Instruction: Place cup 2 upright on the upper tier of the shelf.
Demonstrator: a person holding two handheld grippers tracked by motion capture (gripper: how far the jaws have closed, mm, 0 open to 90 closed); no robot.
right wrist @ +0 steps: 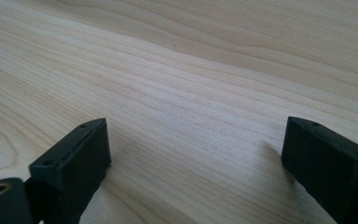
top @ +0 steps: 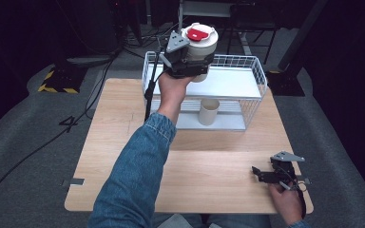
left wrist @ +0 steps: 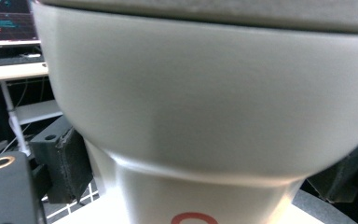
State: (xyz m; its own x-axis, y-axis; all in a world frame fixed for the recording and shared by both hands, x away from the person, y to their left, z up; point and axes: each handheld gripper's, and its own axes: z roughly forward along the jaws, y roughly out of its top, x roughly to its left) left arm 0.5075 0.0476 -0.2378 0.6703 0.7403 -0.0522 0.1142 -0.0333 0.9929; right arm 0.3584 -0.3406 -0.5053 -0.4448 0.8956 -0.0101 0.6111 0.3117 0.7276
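Note:
A white lidded cup (top: 202, 42) with a red tab on its lid is held up over the top shelf of a white wire rack (top: 228, 81). My left gripper (top: 189, 64) is shut on the cup's lower body. In the left gripper view the cup (left wrist: 205, 102) looms very close, with a black pad (left wrist: 70, 168) pressed against each side. A second, plain cup (top: 208, 111) stands on the rack's lower shelf. My right gripper (top: 266, 175) rests low on the wooden table (top: 123, 142) at the front right. It is open, with bare wood between its jaws (right wrist: 200, 154).
The rack stands at the table's far edge, right of centre. A black cable (top: 148, 97) hangs from the left gripper down past the rack's left end. Dark floor, cables and stands surround the table.

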